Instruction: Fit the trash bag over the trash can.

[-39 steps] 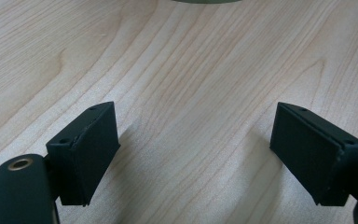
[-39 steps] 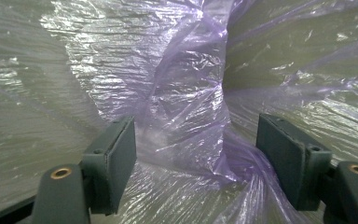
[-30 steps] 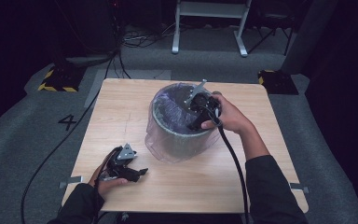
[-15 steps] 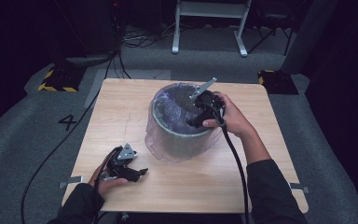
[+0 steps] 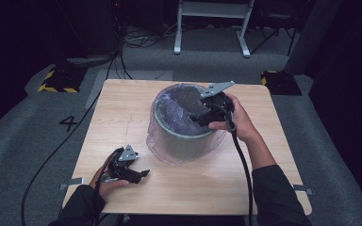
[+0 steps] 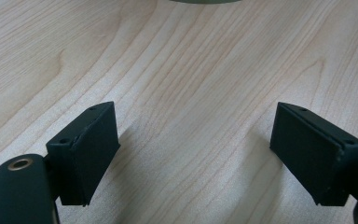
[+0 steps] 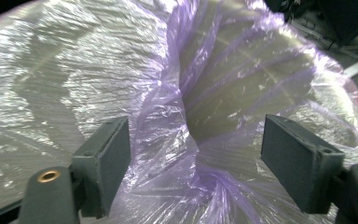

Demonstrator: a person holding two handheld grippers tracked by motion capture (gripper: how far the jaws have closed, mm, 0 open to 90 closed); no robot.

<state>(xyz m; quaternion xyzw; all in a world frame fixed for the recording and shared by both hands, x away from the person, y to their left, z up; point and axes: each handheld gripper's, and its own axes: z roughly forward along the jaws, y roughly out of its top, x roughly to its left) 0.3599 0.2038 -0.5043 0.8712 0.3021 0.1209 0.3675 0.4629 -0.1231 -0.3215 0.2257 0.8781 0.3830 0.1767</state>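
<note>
A grey round bin [image 5: 185,137] lined with a thin purple plastic bag [image 5: 172,107] stands in the middle of the wooden table [image 5: 122,113]. My right gripper [image 5: 197,116] is at the bin's right rim and points into its mouth. It is open, and in the right gripper view [image 7: 196,158] a crumpled fold of the bag [image 7: 74,70] lies between the jaws without being pinched. My left gripper [image 5: 140,174] rests open on the table near the front left. In the left gripper view [image 6: 209,149] bare wood [image 6: 191,70] shows between its jaws.
The bag hangs over the bin's outside down to the tabletop. Cables run over the grey floor [image 5: 37,141] left of the table. Yellow-and-black blocks [image 5: 56,81] sit beyond both far corners, and a white frame [image 5: 212,23] stands behind.
The right hand has shifted a little to the right at the bin's rim. The left hand and its gripper have stayed put.
</note>
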